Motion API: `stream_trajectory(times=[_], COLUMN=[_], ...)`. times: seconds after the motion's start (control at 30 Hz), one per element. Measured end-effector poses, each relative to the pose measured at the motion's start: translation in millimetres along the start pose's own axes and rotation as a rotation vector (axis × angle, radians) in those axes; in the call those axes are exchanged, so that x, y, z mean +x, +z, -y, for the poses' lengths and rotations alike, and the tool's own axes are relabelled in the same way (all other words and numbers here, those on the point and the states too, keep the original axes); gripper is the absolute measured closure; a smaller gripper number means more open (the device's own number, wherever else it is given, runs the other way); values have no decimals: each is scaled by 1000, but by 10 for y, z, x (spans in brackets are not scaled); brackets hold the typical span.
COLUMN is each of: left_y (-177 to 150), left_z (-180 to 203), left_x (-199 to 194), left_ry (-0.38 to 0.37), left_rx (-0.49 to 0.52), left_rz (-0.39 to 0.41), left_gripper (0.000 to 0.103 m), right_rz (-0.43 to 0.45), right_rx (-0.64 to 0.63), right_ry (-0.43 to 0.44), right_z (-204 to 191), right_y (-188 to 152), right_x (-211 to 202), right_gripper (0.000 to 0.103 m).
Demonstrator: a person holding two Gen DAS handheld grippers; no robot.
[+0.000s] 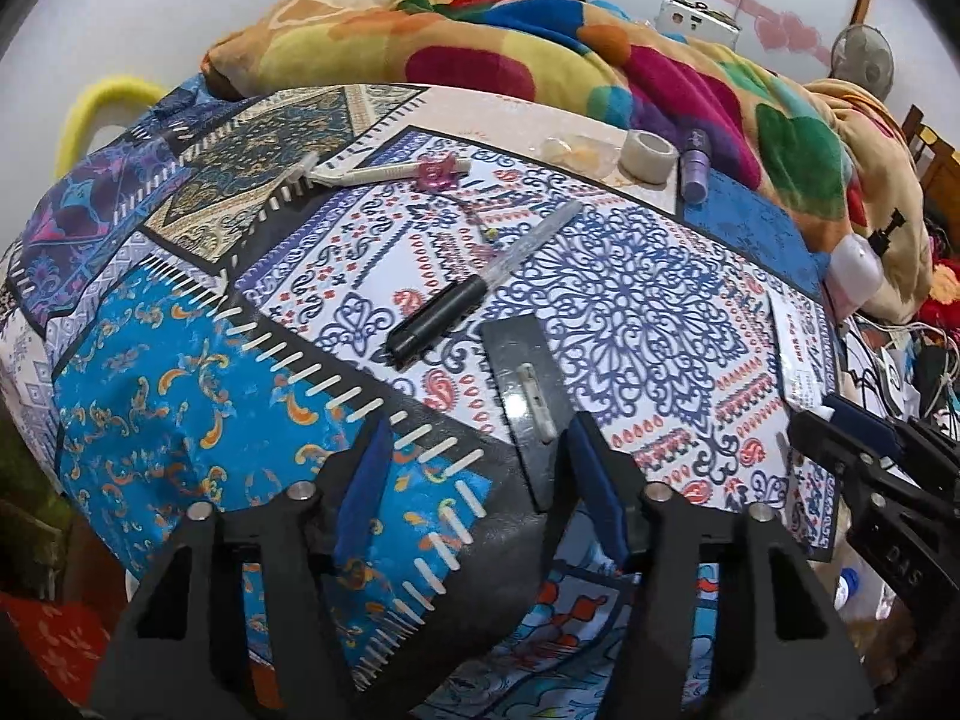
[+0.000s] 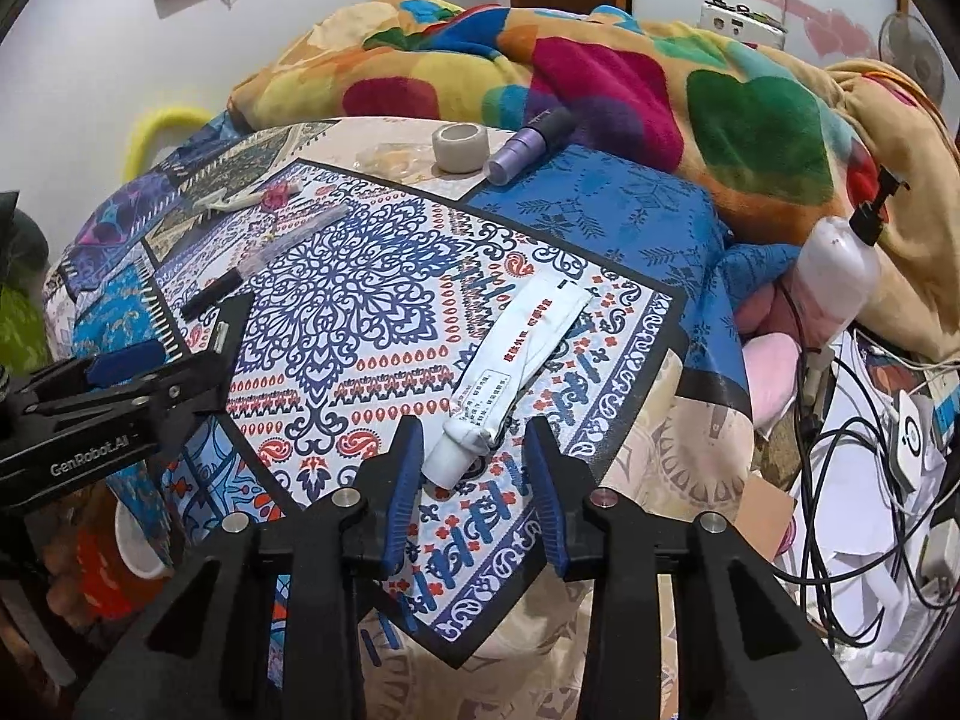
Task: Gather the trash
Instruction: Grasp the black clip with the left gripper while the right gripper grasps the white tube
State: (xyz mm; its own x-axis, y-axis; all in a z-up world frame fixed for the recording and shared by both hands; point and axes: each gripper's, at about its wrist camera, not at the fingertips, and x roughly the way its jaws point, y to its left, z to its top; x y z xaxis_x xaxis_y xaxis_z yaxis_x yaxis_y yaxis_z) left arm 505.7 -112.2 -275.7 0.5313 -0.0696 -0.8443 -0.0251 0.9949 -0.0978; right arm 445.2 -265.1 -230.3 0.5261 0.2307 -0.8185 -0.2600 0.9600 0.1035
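A patterned cloth [image 1: 630, 300] covers a table. On it lie a flat dark sachet [image 1: 528, 396], a black pen [image 1: 438, 315], a white razor [image 1: 336, 174], a pink wrapper [image 1: 435, 171], a tape roll [image 1: 648, 153] and a purple tube [image 1: 696, 168]. My left gripper [image 1: 480, 450] is open, its right finger beside the sachet's near end. A white squeezed tube [image 2: 516, 354] lies on the cloth in the right wrist view. My right gripper [image 2: 474, 450] is open, its fingers on either side of the tube's cap end [image 2: 447, 462]. The left gripper [image 2: 150, 360] shows at that view's left.
A colourful blanket [image 2: 600, 78] is heaped behind the table. A pump bottle [image 2: 840, 264] and tangled cables [image 2: 840, 450] lie to the right. A crumpled clear wrapper [image 2: 390, 159] sits by the tape roll [image 2: 459, 144]. The table's near edge drops off below both grippers.
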Motion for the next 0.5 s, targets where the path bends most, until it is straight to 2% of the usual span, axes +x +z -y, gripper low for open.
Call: stream_trajectory(times=[0.13,0.2,0.27,0.3,0.37,0.5], left_y=[15,25,31,29,23,43], left_z=[127,183,220,229,219,138], left_x=[15,36,55,60,56,41], left_ry=[-45,-22,20,40,43,8], left_rx=[26,41,58,65,63,42], left_rz=[14,25,42,53,68,50], left_gripper=[51,53,65,68,76,78], right_rz=[10,14,25,29,32,40], right_rx=[5,9,14,16,25,44], right_ry=[-9,-11,-23,-29,-28,-4], right_z=[-27,-35,-47,-46,-47,-50], right_y=[27,41,51,53,61,72], right_x=[31,47,64,68,75,49], right_gripper=[73,75,79,83,85,86])
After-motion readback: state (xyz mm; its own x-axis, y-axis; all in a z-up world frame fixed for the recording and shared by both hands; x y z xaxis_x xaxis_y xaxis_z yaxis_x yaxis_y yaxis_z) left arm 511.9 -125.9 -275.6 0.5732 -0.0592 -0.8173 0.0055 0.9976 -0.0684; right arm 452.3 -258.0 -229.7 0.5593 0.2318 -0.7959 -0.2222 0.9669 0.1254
